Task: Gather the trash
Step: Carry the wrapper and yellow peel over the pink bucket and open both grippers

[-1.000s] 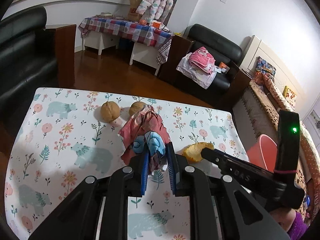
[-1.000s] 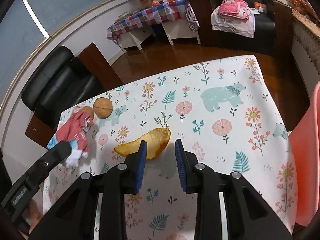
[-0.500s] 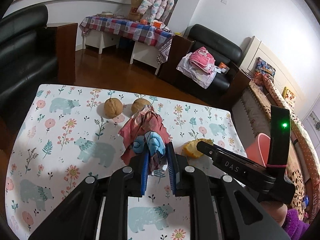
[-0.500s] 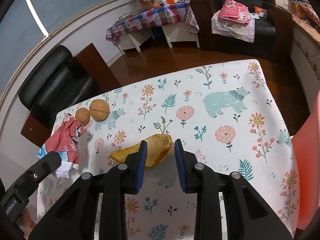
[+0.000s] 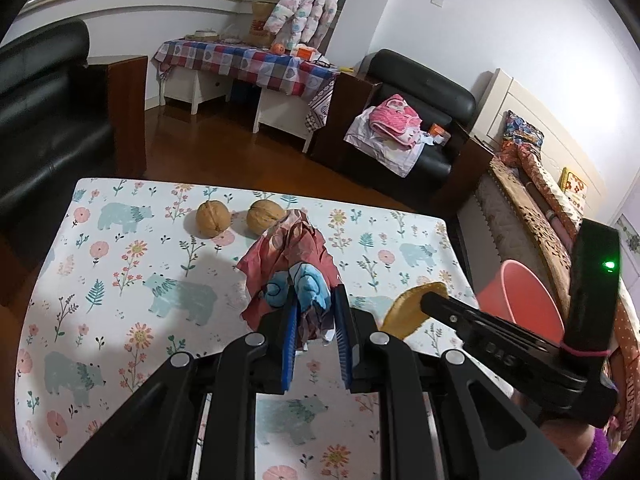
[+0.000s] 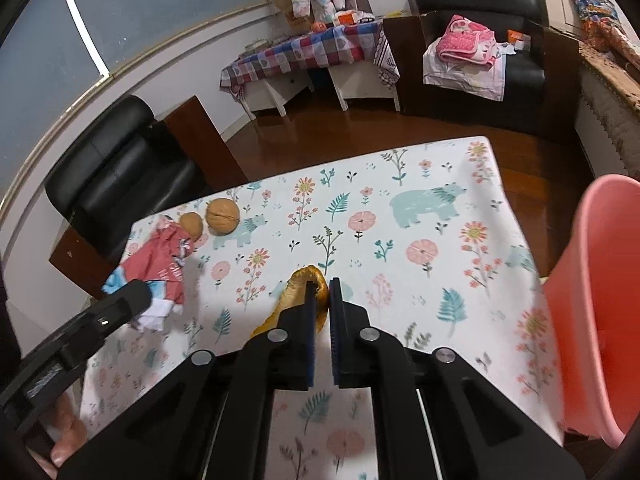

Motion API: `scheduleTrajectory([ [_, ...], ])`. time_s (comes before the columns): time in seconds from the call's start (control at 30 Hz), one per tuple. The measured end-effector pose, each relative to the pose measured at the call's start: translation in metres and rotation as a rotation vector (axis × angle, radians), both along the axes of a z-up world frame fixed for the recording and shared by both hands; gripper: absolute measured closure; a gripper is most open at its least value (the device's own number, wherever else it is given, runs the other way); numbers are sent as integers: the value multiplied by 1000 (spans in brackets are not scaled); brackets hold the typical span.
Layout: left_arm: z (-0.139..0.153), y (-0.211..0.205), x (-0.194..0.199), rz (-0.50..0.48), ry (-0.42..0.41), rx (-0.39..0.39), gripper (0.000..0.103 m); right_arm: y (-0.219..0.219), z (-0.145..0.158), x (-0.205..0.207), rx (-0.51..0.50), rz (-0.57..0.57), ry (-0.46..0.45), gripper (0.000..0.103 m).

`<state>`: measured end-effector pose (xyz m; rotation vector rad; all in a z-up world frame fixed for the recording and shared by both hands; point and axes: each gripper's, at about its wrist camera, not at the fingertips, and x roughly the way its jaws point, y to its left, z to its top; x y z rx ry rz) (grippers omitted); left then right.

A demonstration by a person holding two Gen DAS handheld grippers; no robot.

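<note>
My left gripper [image 5: 314,308] is shut on a crumpled red and blue wrapper [image 5: 290,264] and holds it above the flowered tablecloth [image 5: 120,280]. The wrapper also shows in the right wrist view [image 6: 156,266]. My right gripper [image 6: 320,292] is shut on an orange peel [image 6: 294,298] and holds it just off the cloth. The peel also shows in the left wrist view [image 5: 408,306]. Two walnuts [image 5: 213,218] [image 5: 264,216] lie on the cloth beyond the wrapper.
A pink bin [image 6: 600,280] stands off the table's right edge; it also shows in the left wrist view [image 5: 520,300]. Black armchairs [image 6: 120,176] and wooden floor lie past the far edge of the table.
My right gripper has closed on the orange peel and lifted it. Both grippers have risen a little from the cloth, the left still holding the wrapper.
</note>
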<state>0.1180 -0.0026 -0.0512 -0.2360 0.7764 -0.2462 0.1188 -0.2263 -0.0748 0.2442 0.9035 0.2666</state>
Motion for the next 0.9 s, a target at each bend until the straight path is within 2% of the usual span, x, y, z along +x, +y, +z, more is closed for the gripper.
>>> scheduleTrajectory([
  [0.4, 17, -34, -18, -60, -30, 31, 87, -35, 35, -45, -9, -70, -89, 97],
  [0.9, 36, -112, -39, -200, -76, 105, 87, -97, 43, -77, -10, -216, -128, 97],
])
